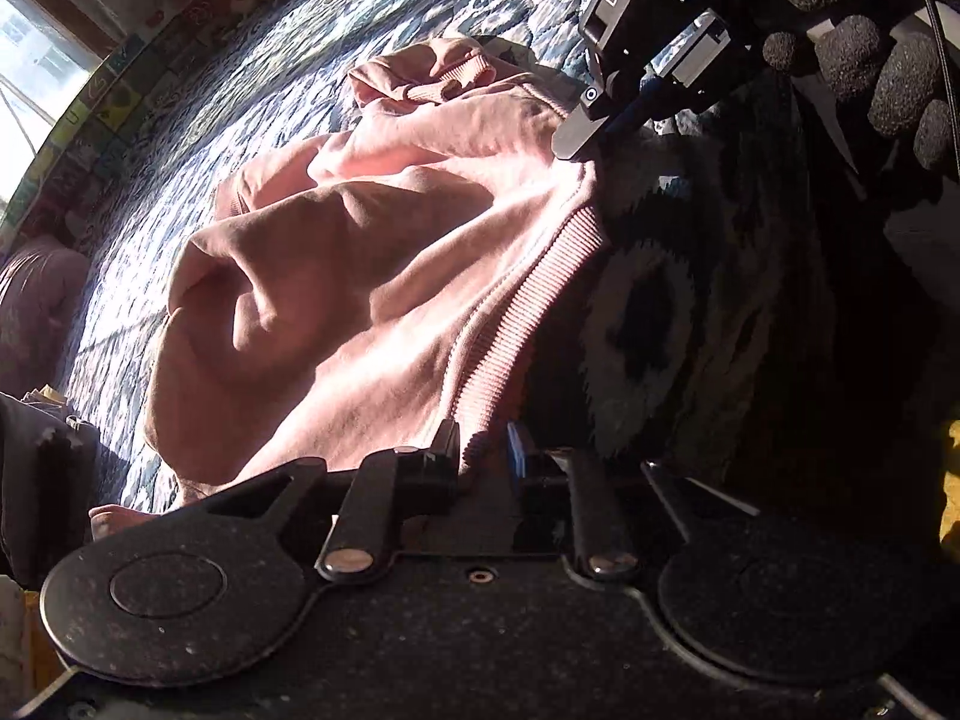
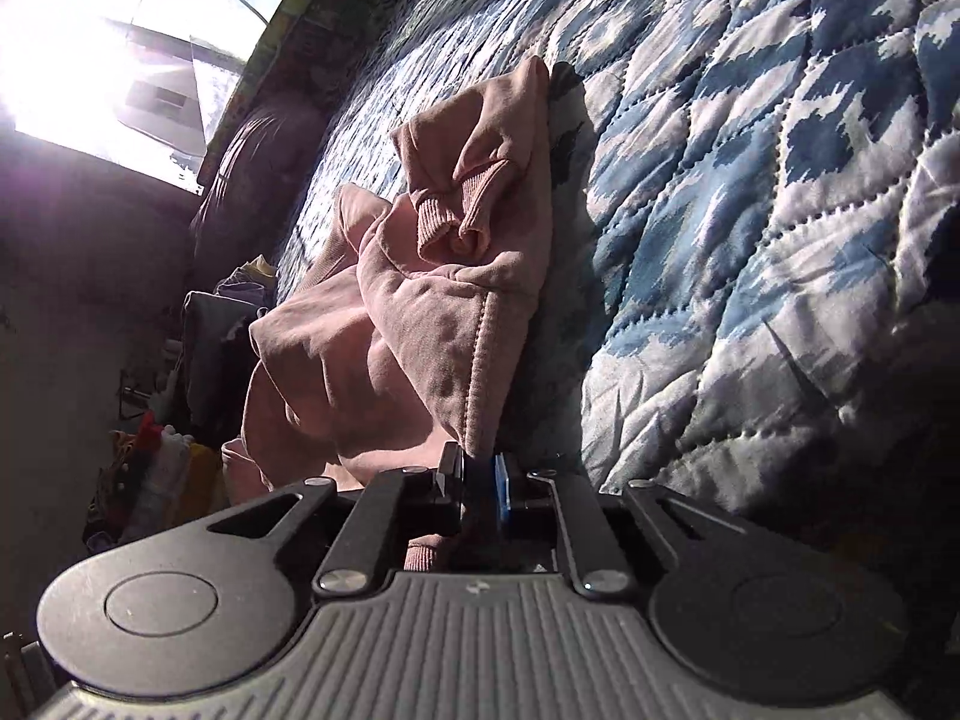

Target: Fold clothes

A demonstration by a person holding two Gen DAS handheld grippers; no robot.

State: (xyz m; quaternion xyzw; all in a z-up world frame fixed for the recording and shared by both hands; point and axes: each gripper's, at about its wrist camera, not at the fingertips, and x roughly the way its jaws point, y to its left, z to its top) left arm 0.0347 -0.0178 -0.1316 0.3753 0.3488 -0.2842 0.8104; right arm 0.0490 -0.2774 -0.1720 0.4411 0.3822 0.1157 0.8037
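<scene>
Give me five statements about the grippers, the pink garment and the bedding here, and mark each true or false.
1. Both grippers are shut on the pink sweatshirt. True: the left gripper and the right gripper each pinch its fabric.
2. The sweatshirt is folded flat. False: it is bunched and creased, held up off the quilt.
3. The quilt is plain white. False: it is patterned in blue and white.
4. The hand on the right gripper wears a dark glove. True.
5. The ribbed cuff is caught in the right gripper. False: it hangs well clear of it, further up the garment.
</scene>
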